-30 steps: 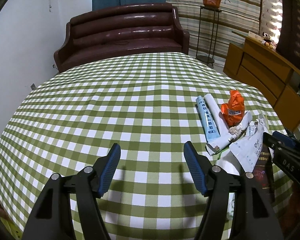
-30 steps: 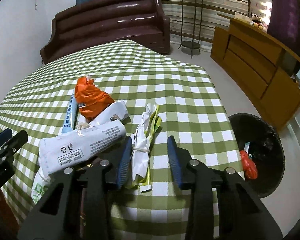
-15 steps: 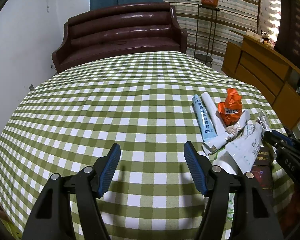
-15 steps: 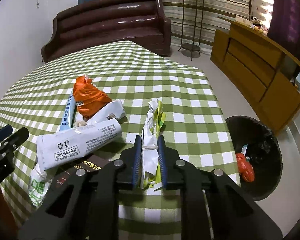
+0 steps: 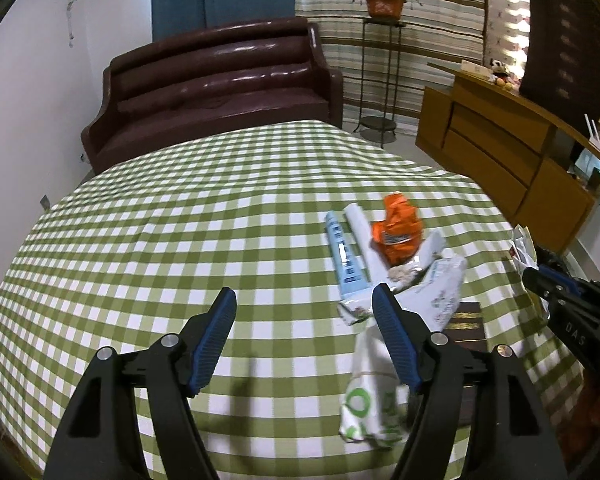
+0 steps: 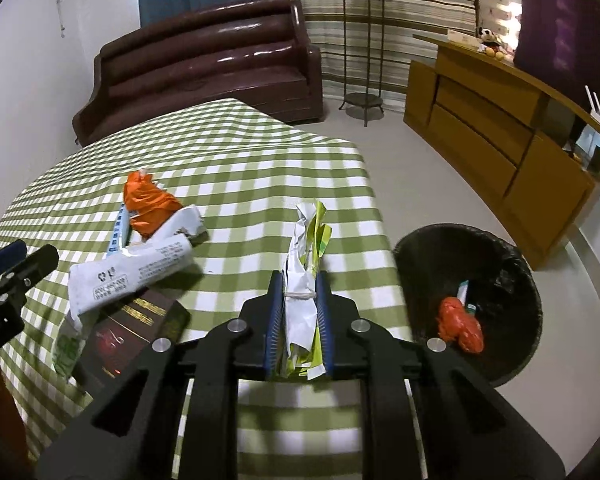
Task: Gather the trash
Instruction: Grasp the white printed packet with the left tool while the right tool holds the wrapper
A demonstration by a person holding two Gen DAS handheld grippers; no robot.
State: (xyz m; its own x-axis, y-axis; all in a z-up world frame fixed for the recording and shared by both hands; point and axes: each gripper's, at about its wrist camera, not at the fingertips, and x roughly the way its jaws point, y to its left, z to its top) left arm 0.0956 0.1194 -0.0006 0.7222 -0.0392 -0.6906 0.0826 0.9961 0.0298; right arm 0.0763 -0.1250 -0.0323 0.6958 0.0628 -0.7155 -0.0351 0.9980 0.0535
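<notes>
Wrapper bundle (image 6: 305, 280): white and yellow-green, pinched upright between the right gripper (image 6: 299, 280) pads, above the table edge.
Bin (image 6: 496, 248): black, on the floor right of the table, orange scrap inside.
Left gripper (image 5: 304, 304): spread wide, holding nothing, over the checked cloth (image 5: 172, 248).
Remaining litter (image 6: 148, 204): heaped left of the bundle.

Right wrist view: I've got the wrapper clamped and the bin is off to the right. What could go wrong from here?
The right gripper pinches the crumpled wrapper only near its lower part; the long free end may flop or slip out on the swing. The black bin sits below the table edge, so an early release could land on the floor. The open left gripper hangs close to the trash pile and could scatter it.
</notes>
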